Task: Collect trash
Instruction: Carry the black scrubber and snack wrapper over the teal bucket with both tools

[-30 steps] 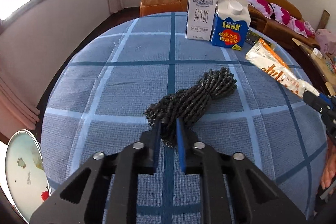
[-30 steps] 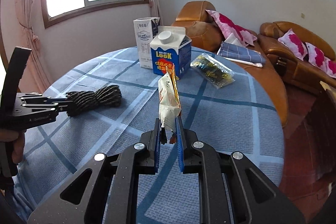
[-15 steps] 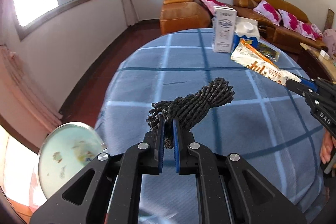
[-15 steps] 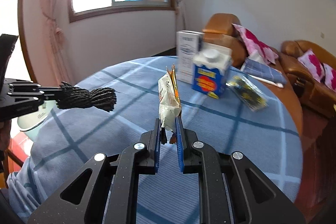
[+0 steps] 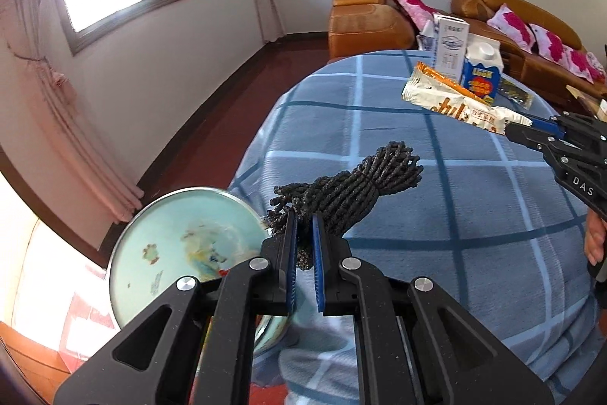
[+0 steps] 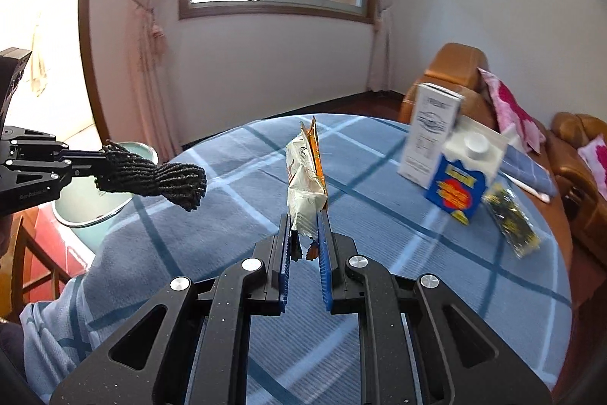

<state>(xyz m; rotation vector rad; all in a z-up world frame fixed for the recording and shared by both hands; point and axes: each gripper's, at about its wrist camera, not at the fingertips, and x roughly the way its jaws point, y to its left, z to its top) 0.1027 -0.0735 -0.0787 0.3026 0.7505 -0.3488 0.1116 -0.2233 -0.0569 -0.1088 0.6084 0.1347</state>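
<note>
Your left gripper (image 5: pixel 303 234) is clamped on the rope (image 5: pixel 353 188), its near end hidden between the pads. Your right gripper (image 6: pixel 305 230) pinches the wrapper (image 6: pixel 305 173); the cartons (image 6: pixel 455 177) look blurred.

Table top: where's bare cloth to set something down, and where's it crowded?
Bare: the near and middle tablecloth, from the edge by the basin across to the cartons. Crowded: the far side, where the white carton, blue carton and clear packet cluster. The left gripper with the black cord bundle and the right gripper with the snack wrapper are above the cloth.
</note>
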